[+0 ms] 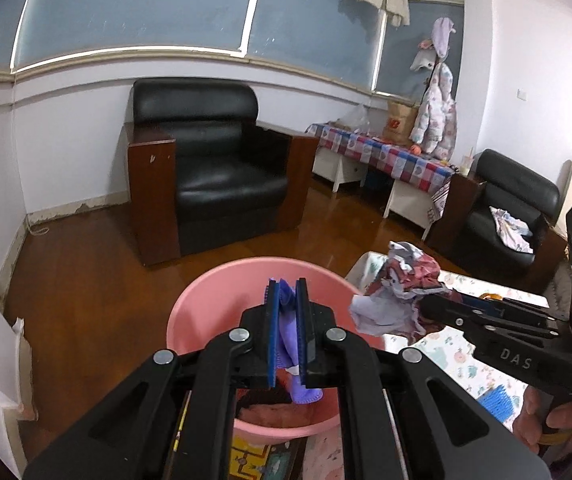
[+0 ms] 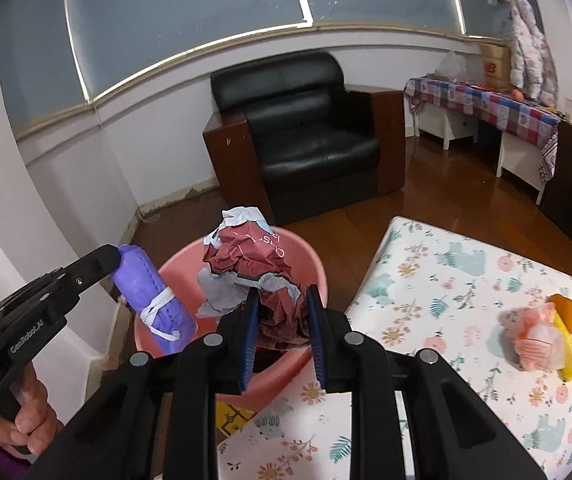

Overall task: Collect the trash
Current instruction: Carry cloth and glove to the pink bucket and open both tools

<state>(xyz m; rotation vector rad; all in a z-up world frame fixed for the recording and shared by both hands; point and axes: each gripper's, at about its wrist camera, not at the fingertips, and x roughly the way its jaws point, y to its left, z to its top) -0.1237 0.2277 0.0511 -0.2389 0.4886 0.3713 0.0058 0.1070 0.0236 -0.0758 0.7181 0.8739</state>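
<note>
Over pink basin [image 1: 206, 300]: left claw [image 1: 286, 320] grips purple mask [image 2: 150, 300], right claw [image 2: 282, 328] crumpled paper [image 2: 254, 268].

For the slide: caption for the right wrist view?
Right gripper carries crumpled paper toward pink basin; left gripper holds a purple mask.

Probably a home (armchair [image 1: 222, 168], hung coats [image 1: 436, 116])
</note>
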